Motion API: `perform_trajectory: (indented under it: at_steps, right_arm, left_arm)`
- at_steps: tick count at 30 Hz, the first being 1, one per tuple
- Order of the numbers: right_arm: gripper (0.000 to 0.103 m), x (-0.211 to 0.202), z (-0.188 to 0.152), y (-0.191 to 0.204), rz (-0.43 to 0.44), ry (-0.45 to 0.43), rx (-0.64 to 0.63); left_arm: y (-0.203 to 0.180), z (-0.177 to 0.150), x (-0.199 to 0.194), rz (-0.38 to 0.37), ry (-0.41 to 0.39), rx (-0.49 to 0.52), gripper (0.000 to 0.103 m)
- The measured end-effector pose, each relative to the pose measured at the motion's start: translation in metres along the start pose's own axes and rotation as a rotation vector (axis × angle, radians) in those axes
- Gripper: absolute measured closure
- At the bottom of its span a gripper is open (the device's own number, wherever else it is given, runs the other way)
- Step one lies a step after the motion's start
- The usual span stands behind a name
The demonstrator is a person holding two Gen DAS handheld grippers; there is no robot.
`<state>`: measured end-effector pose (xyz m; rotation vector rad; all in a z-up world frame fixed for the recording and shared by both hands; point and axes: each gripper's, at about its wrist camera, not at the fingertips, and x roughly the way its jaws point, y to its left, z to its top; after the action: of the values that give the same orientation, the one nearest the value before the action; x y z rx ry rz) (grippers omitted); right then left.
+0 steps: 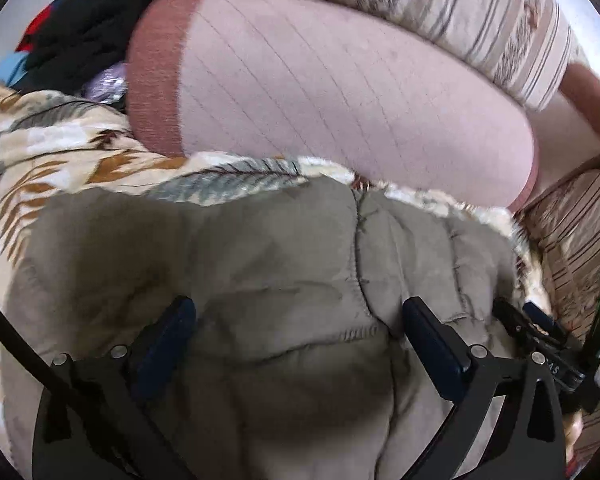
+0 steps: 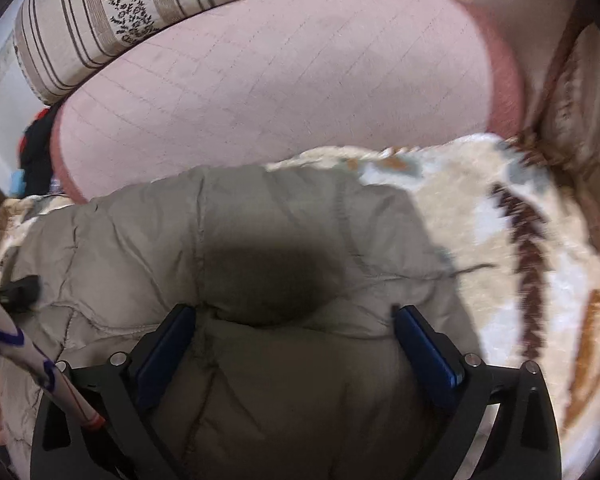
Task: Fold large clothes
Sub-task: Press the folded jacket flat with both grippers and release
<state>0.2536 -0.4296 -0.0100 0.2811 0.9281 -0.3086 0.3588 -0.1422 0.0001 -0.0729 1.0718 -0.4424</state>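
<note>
A grey-olive quilted jacket (image 1: 228,264) lies on a cream blanket with a feather pattern (image 1: 60,152). My left gripper (image 1: 298,312) is open, its blue-padded fingers wide apart just above the jacket's stitched seam. My right gripper (image 2: 294,320) is open too, close over a puffy fold of the same jacket (image 2: 260,232), with its shadow on the cloth. The right gripper also shows at the lower right of the left wrist view (image 1: 540,328). Neither gripper holds cloth.
A pink quilted cushion (image 1: 340,92) lies just behind the jacket, with a striped floral bolster (image 1: 460,4) beyond it. A pile of dark, red and blue clothes (image 1: 72,36) sits at the far left. The patterned blanket (image 2: 520,240) spreads to the right.
</note>
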Motion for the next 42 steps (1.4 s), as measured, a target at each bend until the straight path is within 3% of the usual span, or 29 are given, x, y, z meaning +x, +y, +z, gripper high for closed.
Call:
perform_trajectory:
  at_steps: [6, 9, 13, 15, 19, 24, 29, 32, 34, 37, 42]
  right_arm:
    - [0.001, -0.075, -0.025, -0.014, 0.05, -0.093, 0.012]
    - [0.001, -0.095, -0.053, -0.02, 0.033, -0.103, -0.012]
    - [0.001, -0.085, -0.089, -0.037, -0.029, -0.049, -0.012]
    - [0.002, -0.069, -0.099, -0.049, -0.057, -0.007, 0.017]
    - [0.002, -0.074, -0.1, -0.069, -0.012, 0.022, 0.142]
    - [0.002, -0.124, -0.108, -0.06, -0.049, -0.053, 0.067]
    - [0.002, -0.142, -0.139, -0.053, -0.072, -0.044, 0.018]
    - [0.002, -0.119, -0.153, -0.055, -0.132, 0.022, 0.012]
    - [0.002, -0.107, -0.157, -0.063, -0.114, 0.052, 0.049]
    - [0.002, -0.116, -0.153, -0.07, -0.095, 0.05, 0.121]
    - [0.002, -0.159, -0.159, -0.055, -0.121, -0.026, 0.046]
  left_arm:
    - [0.049, -0.018, -0.068, 0.088, -0.089, -0.037, 0.0]
    - [0.086, -0.036, -0.082, 0.14, -0.089, -0.076, 0.0]
    - [0.126, -0.053, -0.065, 0.251, -0.026, -0.125, 0.0]
    - [0.138, -0.058, -0.06, 0.253, -0.007, -0.158, 0.0]
    - [0.138, -0.057, -0.086, 0.248, -0.05, -0.148, 0.0]
    - [0.129, -0.079, -0.132, 0.313, -0.13, -0.037, 0.0]
    - [0.144, -0.12, -0.127, 0.37, -0.073, -0.031, 0.0]
    - [0.164, -0.135, -0.115, 0.335, -0.042, -0.098, 0.0]
    - [0.17, -0.135, -0.117, 0.306, -0.047, -0.143, 0.0]
    - [0.162, -0.135, -0.139, 0.326, -0.094, -0.116, 0.0]
    - [0.135, -0.156, -0.193, 0.388, -0.214, -0.046, 0.0]
